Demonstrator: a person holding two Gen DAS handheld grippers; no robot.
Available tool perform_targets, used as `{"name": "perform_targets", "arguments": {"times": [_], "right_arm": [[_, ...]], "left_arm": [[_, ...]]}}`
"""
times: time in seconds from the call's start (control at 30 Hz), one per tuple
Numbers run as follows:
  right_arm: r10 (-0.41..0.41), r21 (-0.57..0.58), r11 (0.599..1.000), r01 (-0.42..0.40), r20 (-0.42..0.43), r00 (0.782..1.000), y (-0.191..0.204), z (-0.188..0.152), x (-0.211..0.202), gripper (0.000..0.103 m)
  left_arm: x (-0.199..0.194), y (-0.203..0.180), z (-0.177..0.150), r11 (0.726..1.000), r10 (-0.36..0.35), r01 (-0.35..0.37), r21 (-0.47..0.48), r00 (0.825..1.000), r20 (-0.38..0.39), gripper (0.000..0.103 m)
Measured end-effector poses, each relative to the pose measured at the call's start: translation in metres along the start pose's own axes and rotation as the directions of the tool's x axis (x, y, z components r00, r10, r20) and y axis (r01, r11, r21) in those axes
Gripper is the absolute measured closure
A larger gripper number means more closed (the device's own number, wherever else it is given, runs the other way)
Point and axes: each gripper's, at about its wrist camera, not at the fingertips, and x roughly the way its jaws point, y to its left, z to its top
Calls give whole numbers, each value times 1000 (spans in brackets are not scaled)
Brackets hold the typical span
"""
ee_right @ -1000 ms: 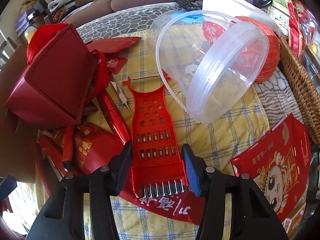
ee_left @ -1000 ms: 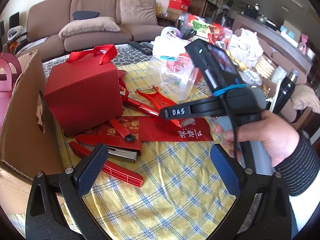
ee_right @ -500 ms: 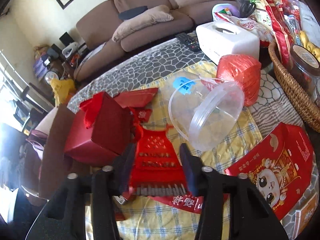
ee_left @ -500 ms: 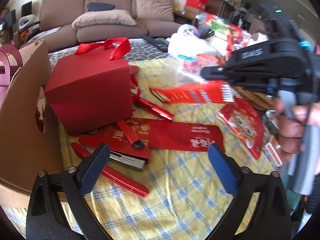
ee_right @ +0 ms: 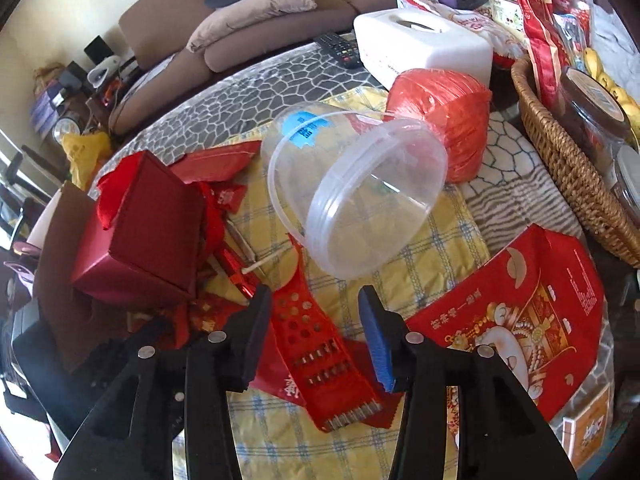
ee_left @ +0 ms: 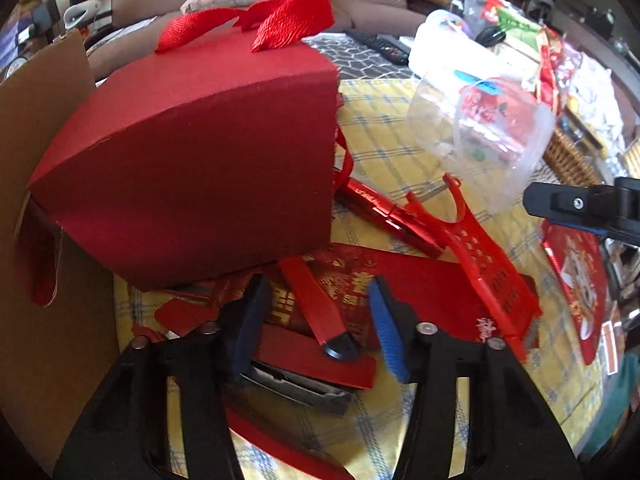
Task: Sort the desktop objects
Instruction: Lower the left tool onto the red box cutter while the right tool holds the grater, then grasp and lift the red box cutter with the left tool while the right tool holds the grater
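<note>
A: Where is the grater (ee_right: 316,344)?

B: Flat on the yellow checked cloth (ee_right: 432,236), its blade end toward the right tool (ee_right: 316,332). It lies below the gap of that tool, whose jaws are opening; the pads are clear of it on both sides.

A: And the left tool (ee_left: 316,320)?

B: Its jaws are closing over a red utility knife (ee_left: 316,312), which lies across a red stapler (ee_left: 304,368). The pads stand either side of the knife, not pressing on it as far as I can see, though the view is steep there.

A: What sits around them?

B: Just beside the knife, a red gift box (ee_left: 192,168) with ribbon handles, tipped on its side against a cardboard flap (ee_left: 36,128). Flat red envelopes (ee_left: 420,292) lie under the knife and the grater. A shiny red tube (ee_left: 384,212) rests between the box and the grater's handle.

A: Further out?

B: A clear plastic tub (ee_right: 360,196) on its side, mouth toward the right tool. Behind it a roll of red string (ee_right: 448,124), then a white tissue box (ee_right: 420,44). A printed red bag (ee_right: 516,316) lies to the right, near a wicker basket (ee_right: 568,160). Both cloths cover the bench (ee_right: 248,92).
</note>
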Motion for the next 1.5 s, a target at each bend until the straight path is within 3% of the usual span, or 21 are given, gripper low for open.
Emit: {"name": "perform_targets", "arguments": {"times": [0.07, 0.23, 0.3, 0.47, 0.7, 0.77, 0.8, 0.87, 1.03, 1.1, 1.13, 1.17, 1.27, 1.5], "right_arm": [[1, -9, 1000, -1, -13, 1000, 1, 0, 4, 53], [-39, -49, 998, 36, -57, 998, 7, -5, 17, 46], [-57, -70, 996, 52, -73, 996, 10, -8, 23, 38], [-157, -126, 982, 143, -104, 982, 11, -16, 41, 29], [-159, -140, 980, 142, -119, 980, 7, -19, 49, 29], [-151, -136, 982, 134, -121, 981, 6, -20, 47, 29], [-140, -131, 984, 124, -121, 983, 5, -20, 46, 29], [-109, -118, 988, 95, -120, 987, 5, -20, 44, 29], [-138, -132, 984, 120, -141, 980, 10, -28, 51, 29], [-151, -158, 979, 127, -147, 978, 11, -31, 53, 34], [-142, -167, 979, 118, -136, 981, 13, -32, 52, 42], [-125, -171, 980, 101, -134, 983, 14, -32, 49, 55], [-113, -168, 981, 93, -112, 987, 16, -33, 40, 56], [-17, -115, 993, 14, -28, 999, 24, -21, 8, 56]], "left_arm": [[0, 5, -1, 1000, -11, 11, -14, 1000, 3, 79], [-8, 15, -7, 996, -72, 72, -49, 997, -1, 85], [-16, 15, -13, 995, -88, 87, -45, 996, -6, 89], [-43, 5, -28, 993, -117, 117, 10, 993, -26, 89], [-55, -2, -52, 994, -92, 95, 43, 993, -74, 88], [-59, -3, -54, 997, -68, 71, 43, 996, -52, 81], [-61, -1, -52, 997, -66, 68, 46, 997, -35, 68], [-61, -1, -48, 997, -59, 59, 50, 998, -11, 52], [-40, -6, -38, 996, -16, 18, 83, 999, -32, 52], [-39, -6, -36, 995, 5, -3, 96, 1000, -20, 56], [-39, -5, -36, 995, 11, -10, 98, 1000, -18, 57], [-40, -3, -36, 995, 10, -8, 97, 1000, -17, 66], [-40, 2, -33, 997, -22, 23, 69, 1000, -16, 85], [-48, 15, -30, 992, -124, 124, 4, 992, -3, 91]]}}
